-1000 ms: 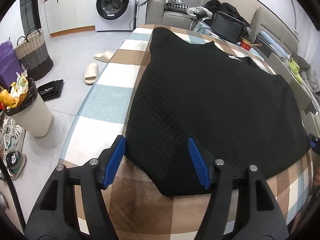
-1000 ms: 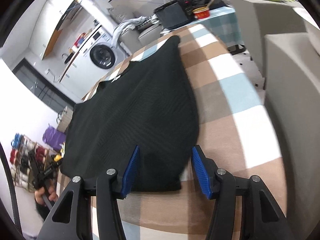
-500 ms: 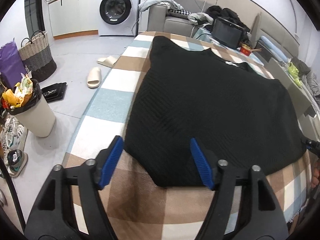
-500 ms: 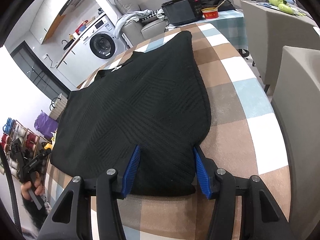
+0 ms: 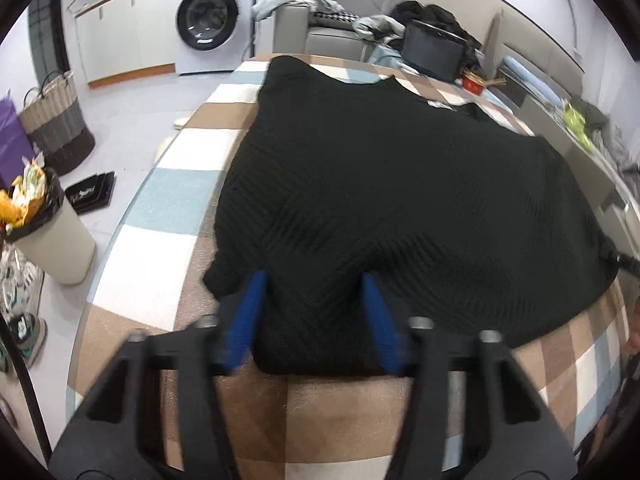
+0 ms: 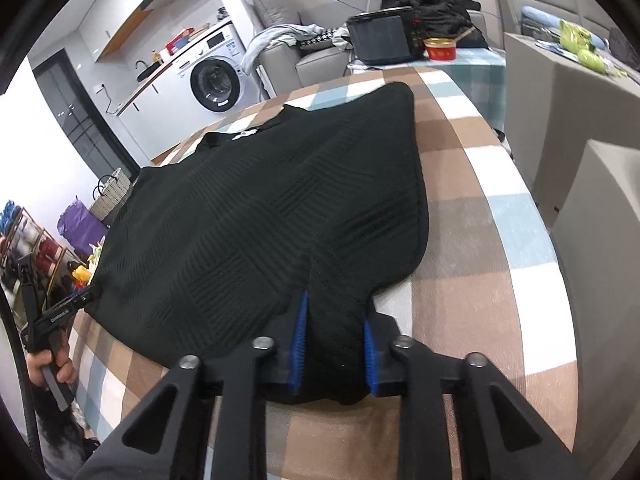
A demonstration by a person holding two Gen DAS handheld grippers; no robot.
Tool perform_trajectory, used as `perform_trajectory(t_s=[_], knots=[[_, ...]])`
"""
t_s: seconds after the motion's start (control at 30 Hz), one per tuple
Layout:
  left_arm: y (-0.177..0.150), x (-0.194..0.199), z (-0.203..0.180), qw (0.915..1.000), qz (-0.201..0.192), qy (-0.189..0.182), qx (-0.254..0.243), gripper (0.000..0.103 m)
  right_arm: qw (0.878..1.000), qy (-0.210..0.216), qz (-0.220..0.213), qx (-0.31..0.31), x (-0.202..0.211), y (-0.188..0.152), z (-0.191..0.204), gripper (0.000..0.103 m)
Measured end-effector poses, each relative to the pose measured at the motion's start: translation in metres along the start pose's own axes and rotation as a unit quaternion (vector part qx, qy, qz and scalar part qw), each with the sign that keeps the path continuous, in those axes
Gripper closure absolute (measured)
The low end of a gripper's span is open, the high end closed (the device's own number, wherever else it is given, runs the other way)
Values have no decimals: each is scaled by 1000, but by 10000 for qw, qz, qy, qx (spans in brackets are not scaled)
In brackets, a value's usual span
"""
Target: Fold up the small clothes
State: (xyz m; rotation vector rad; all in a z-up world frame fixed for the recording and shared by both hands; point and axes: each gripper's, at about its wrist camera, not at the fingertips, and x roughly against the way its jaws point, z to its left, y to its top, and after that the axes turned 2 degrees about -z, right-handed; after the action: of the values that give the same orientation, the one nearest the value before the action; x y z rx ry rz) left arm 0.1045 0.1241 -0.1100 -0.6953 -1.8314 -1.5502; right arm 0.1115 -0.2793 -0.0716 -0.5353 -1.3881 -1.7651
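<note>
A black knit garment (image 5: 380, 180) lies spread flat on the checked tablecloth (image 5: 168, 208). My left gripper (image 5: 314, 316) is at its near left corner. The jaws are closing and the hem is bunched between the blue pads (image 5: 248, 312). In the right wrist view the same garment (image 6: 260, 208) stretches away over the table (image 6: 480, 220). My right gripper (image 6: 334, 344) is at the near right corner, jaws closing, with a raised fold of the cloth pinched between its pads (image 6: 300, 336). The other gripper (image 6: 60, 312), in a hand, shows at the far left.
Left of the table on the floor stand a full waste bin (image 5: 52, 236), a woven basket (image 5: 56, 128), slippers and shoes. A washing machine (image 5: 208, 20), a sofa (image 5: 320, 36), a dark screen (image 5: 432, 52) and a red bowl (image 6: 440, 48) lie beyond the table's far end. Grey furniture (image 6: 580, 92) flanks the right.
Both grippers slid forward over the garment's near hem and their jaws narrowed. The cloth now rises in folds between the pads, where before it lay flat.
</note>
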Motion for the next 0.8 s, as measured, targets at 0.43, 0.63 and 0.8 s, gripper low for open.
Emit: perform_trajectory(t_s=[0.43, 0.63, 0.8], knots=[[-28, 29, -13, 9989, 179, -74, -422, 79, 9997, -92, 201, 119, 14, -14, -6, 85], [-27, 43, -6, 9992, 115, -155, -361, 77, 9997, -180, 60, 142, 26, -13, -9, 79], [-18, 63, 4, 9996, -206, -166, -109, 56, 9985, -353, -347, 241, 52, -6, -2, 64]])
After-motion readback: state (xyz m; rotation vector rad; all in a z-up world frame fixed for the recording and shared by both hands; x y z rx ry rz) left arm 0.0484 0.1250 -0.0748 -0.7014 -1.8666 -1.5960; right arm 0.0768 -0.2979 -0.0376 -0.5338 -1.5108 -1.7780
